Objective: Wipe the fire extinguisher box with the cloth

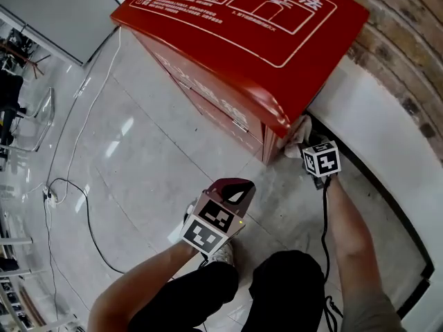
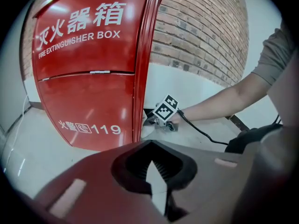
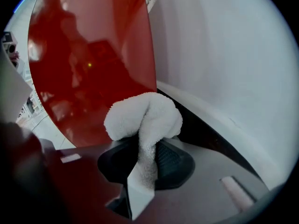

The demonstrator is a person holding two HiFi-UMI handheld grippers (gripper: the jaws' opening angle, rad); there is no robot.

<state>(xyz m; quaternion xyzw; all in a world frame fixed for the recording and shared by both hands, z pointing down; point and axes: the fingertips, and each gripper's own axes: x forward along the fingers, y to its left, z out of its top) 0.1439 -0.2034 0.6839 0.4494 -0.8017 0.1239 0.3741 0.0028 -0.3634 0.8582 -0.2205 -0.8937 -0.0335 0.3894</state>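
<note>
The red fire extinguisher box [image 1: 256, 40] stands on the tiled floor against a brick wall, and its front with white lettering [image 2: 88, 78] fills the left gripper view. My right gripper [image 1: 303, 142] is shut on a white fluffy cloth [image 3: 142, 118]. It holds the cloth [image 1: 299, 131] low against the box's right side panel [image 3: 88, 64], in the gap next to the wall. The left gripper [image 1: 235, 189] hangs over the floor in front of the box's front right corner, apart from it. Its jaws are shut with nothing between them. The right gripper [image 2: 150, 120] also shows in the left gripper view.
A white ledge [image 1: 387, 137] runs along the brick wall [image 1: 408, 47] right of the box. Thin cables [image 1: 76, 185] trail over the floor on the left. A black cord [image 1: 325, 220] runs along the right forearm. The person's knees [image 1: 284, 289] are at the bottom.
</note>
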